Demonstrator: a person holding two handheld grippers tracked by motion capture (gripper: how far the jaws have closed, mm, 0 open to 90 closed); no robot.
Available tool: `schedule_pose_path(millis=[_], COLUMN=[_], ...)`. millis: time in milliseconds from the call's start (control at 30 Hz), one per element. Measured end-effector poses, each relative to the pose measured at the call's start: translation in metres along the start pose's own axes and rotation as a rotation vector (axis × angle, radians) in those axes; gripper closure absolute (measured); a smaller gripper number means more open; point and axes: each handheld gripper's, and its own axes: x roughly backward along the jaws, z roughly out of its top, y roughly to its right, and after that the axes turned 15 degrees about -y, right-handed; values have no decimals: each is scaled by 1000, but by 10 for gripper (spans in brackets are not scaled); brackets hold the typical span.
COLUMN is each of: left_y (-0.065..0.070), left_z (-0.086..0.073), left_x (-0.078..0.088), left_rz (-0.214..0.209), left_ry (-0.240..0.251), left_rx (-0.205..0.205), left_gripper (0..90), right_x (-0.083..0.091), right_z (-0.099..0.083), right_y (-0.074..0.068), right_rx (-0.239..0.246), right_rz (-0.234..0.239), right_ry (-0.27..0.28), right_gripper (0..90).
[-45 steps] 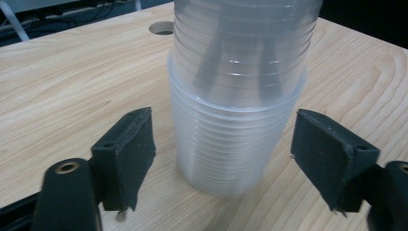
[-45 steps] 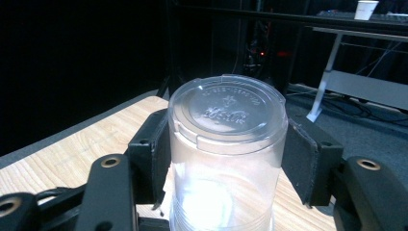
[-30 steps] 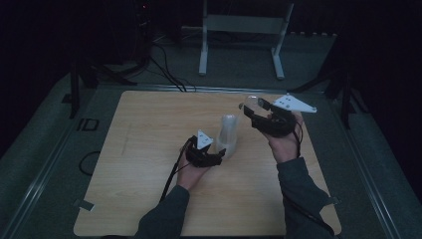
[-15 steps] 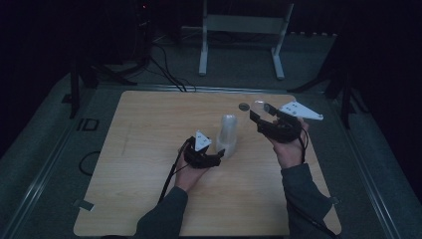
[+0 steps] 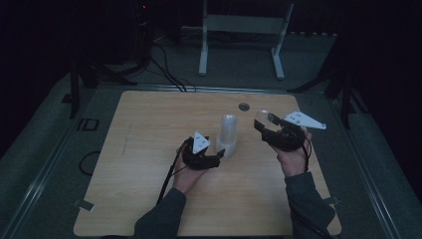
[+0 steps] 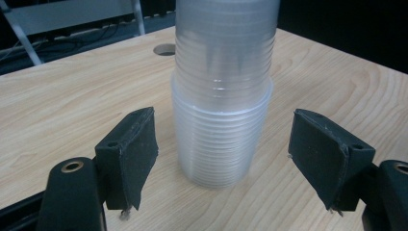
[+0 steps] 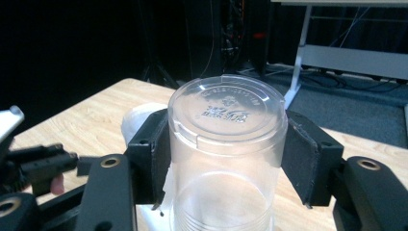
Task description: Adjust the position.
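worktop (image 5: 149, 149): pale wood with a visible grain, smooth and matt under my jaws.
stack of cups (image 6: 222, 96): clear, faintly frosted plastic, ribbed with fine rims, softly glossy.
single cup (image 7: 226, 144): clear thin plastic in my right jaws, its base glossy with embossed lettering.
my jaws: black matt pads, rough-edged, a little frayed at the corners.
gripper bodies: black smooth plastic with metal eyelets.
plate on right gripper (image 5: 303, 120): grey, flat, matt.
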Motion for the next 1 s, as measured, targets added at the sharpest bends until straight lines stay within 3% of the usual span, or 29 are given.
schedule_pose_path(millis=[467, 1000], left_y=[13, 27], left_z=[8, 16], left_x=[13, 12], left_rz=[-30, -56], left_ry=[42, 41], left_rx=[-40, -85], left_gripper=[249, 251], right_x=[-3, -5], right_z=[-23, -46], right_y=[6, 8], right_rx=[-49, -109], right_rz=[13, 46], right_ry=[-27, -36], right_gripper=[397, 396])
